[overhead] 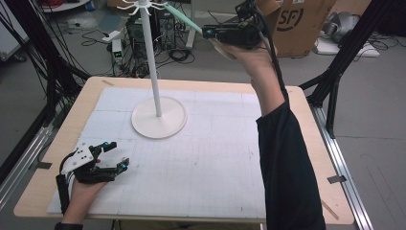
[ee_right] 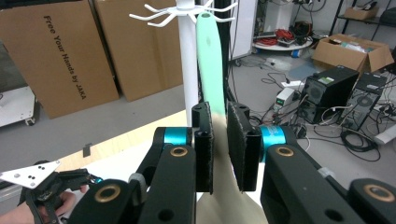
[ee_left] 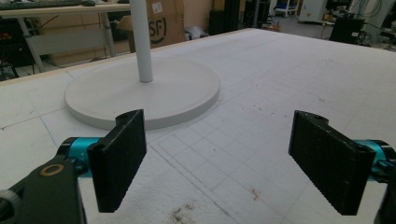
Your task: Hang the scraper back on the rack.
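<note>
Right gripper (ee_right: 219,144) around spatula (ee_right: 210,60)

"SF" is printed on a cardboard box (overhead: 299,21) at the upper right of the high view. "Free Your Hands by JAKA" is written on a brown box (ee_right: 56,56) at the upper left of the right gripper view.

The stand (overhead: 158,115) rests on the mat (overhead: 215,163), which lies on the table (overhead: 62,139), toward 11 o'clock of centre. The left gripper (overhead: 117,154) sits on the mat at 7 o'clock, jaws apart. The right gripper (overhead: 207,32) is raised at 1 o'clock, clamping the spatula (ee_right: 211,60), whose far end touches the stand's hooks (ee_right: 154,16). Cardboard boxes (overhead: 299,21) stand on the floor behind the table.
</note>
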`<state>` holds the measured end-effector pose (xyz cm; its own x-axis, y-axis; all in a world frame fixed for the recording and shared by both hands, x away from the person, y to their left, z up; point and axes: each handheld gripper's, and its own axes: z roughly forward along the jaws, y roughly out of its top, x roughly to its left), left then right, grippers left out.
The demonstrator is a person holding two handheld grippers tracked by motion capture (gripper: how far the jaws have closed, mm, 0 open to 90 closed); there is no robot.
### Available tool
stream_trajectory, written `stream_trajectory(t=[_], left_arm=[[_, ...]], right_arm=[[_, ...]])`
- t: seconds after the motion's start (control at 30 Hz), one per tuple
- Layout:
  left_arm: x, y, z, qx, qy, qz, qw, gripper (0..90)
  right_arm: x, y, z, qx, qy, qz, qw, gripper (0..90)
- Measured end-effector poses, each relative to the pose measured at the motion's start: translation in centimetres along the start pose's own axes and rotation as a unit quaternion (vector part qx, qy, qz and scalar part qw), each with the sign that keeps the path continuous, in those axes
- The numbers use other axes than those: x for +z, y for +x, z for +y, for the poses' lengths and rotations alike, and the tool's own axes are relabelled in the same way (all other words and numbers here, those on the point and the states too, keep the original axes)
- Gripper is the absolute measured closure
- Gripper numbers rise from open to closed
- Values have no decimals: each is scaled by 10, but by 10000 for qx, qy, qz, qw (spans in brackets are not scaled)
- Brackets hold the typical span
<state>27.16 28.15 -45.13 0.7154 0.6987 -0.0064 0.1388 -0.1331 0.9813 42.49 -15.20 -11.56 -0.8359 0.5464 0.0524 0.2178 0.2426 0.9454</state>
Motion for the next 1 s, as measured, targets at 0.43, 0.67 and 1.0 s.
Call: stream_trajectory(t=[0.43, 0.67, 1.0], left_arm=[[0, 0, 0, -7, 3, -2, 10000, 197], [0, 0, 0, -6, 0, -5, 10000, 197], [0, 0, 0, -5, 6, -1, 10000, 197]], right_arm=[[4, 1, -2, -3, 102, 92, 9999, 817], [8, 2, -4, -31, 151, 135, 9998, 816], [16, 6, -7, -109, 299, 179, 9993, 816]])
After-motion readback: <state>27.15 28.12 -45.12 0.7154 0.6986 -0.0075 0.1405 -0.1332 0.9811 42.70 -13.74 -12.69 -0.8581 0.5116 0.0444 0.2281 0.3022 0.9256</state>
